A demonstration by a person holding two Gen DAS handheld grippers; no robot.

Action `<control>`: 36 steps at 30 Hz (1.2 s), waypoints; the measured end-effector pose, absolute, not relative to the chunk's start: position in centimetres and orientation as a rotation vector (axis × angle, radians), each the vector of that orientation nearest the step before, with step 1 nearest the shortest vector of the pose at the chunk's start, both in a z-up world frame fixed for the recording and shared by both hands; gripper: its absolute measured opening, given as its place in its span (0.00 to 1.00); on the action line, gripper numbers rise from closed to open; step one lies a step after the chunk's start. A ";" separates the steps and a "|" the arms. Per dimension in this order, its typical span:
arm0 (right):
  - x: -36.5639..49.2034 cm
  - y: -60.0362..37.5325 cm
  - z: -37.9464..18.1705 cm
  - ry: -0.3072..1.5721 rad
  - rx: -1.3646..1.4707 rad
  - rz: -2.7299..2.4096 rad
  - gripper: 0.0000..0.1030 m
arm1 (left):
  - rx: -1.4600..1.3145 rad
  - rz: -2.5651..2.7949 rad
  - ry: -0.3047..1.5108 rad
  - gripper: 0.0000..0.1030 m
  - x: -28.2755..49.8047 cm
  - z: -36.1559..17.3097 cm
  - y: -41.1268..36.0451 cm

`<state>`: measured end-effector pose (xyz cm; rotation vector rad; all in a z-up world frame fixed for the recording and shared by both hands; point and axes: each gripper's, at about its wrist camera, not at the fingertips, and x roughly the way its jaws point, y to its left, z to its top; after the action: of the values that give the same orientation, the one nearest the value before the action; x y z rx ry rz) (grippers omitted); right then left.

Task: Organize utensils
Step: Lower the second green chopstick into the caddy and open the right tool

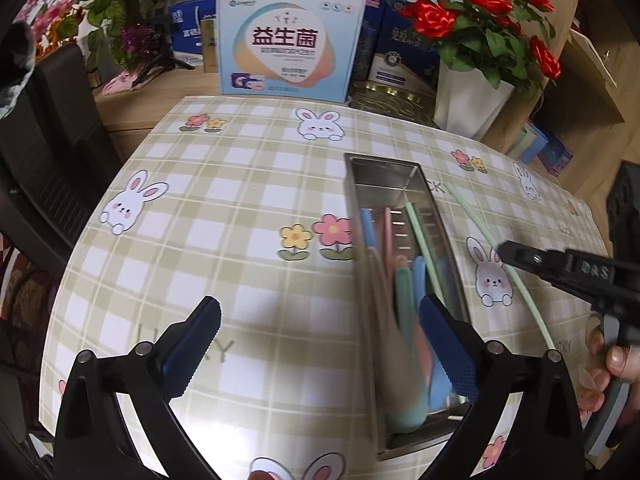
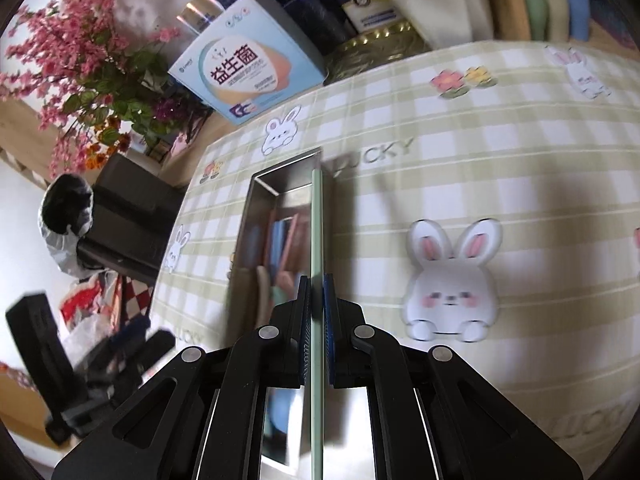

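A long steel utensil tray (image 1: 428, 188) lies on the bunny-print tablecloth and holds several pastel utensils (image 1: 404, 280), blue, pink and green. My right gripper (image 2: 316, 280) is shut on a thin green chopstick (image 2: 316, 220), which runs along the tray's right wall (image 2: 320, 168). In the left wrist view the same chopstick (image 1: 480, 220) slants just right of the tray, held by the right gripper (image 1: 500, 250). My left gripper (image 1: 320, 320) is open and empty at the tray's near end, its right finger (image 1: 444, 336) over the tray.
A probiotics box (image 1: 288, 48), dark boxes, a red rose pot (image 1: 472, 92) and pink flowers (image 1: 100, 4) stand along the table's far edge. A black chair (image 1: 52, 152) is at the left. Bare tablecloth (image 1: 224, 216) lies left of the tray.
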<state>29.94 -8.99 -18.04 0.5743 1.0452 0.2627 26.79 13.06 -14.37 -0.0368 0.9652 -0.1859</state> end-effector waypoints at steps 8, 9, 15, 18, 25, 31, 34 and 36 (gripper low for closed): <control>31.6 -6.1 -19.5 1.117 0.637 0.217 0.06 | -0.060 -0.164 0.904 0.94 25.6 -13.4 15.5; 31.7 -5.8 -19.5 1.119 0.638 0.211 0.06 | -0.062 -0.163 0.899 0.94 25.6 -13.3 15.6; 32.0 -5.8 -20.2 1.133 0.689 0.178 0.06 | -0.092 -0.188 0.871 0.94 25.2 -12.4 16.0; 32.1 -5.9 -20.6 1.140 0.703 0.162 0.06 | -0.086 -0.187 0.871 0.94 25.1 -12.2 15.8; 31.9 -6.0 -20.1 1.133 0.687 0.181 0.08 | -0.069 -0.199 0.873 0.94 25.1 -11.5 15.0; 31.1 -6.2 -17.6 1.082 0.531 0.200 0.08 | -0.002 -0.166 0.873 0.94 25.0 -10.4 13.9; 30.5 -6.9 -16.0 1.037 0.456 0.207 0.09 | 0.019 -0.143 0.856 0.94 24.9 -9.4 13.4; 29.9 -7.7 -14.7 1.003 0.418 0.207 0.15 | 0.026 -0.135 0.854 0.94 24.9 -8.9 13.1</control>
<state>29.89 -7.73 -14.74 0.4184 1.0025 0.2071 24.89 13.08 -8.93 0.0260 0.8538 -0.1347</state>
